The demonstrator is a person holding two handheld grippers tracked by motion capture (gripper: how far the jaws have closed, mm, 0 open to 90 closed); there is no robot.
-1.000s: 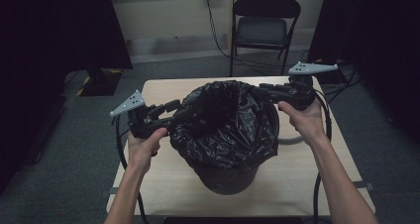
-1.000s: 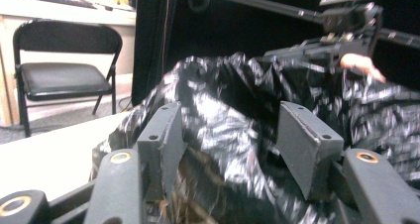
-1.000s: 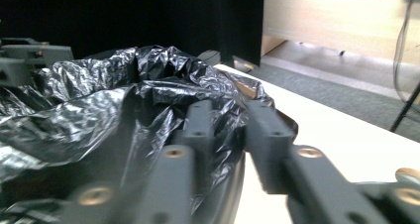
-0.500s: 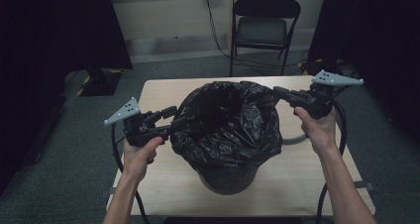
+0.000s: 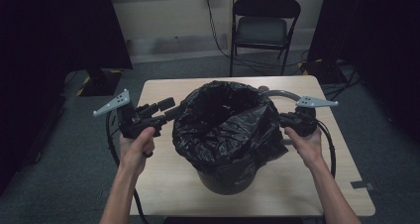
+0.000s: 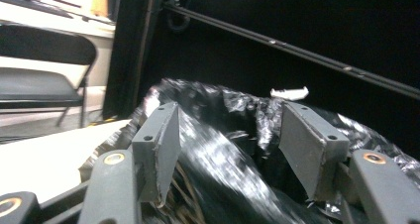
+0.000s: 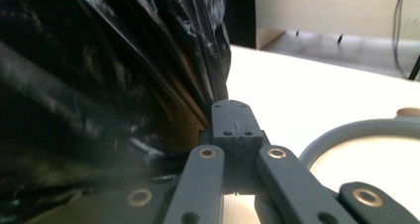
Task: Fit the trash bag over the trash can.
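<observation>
High view, frame centre: we're fitting the black bag point(image 5: 225, 127) over the bin point(image 5: 223, 177). Right claw point(image 7: 231, 116) pinches bag film; left claw point(image 6: 230, 152) gapes around it. Next, probably tug downward.

We see a dim room in the high view: black curtains swallow both sides, while the desk point(image 5: 168, 184) and far wall catch soft light from above. The black bag point(image 5: 223, 120) shows faint sheen on its folds and casts little shadow. In the left gripper view, glare streaks the plastic, smeared by motion blur, and the pads point(image 6: 163, 140) look slightly soft. In the right gripper view the desk's surface burns nearly white, the bag is blurred, and the near links are out of focus.
</observation>
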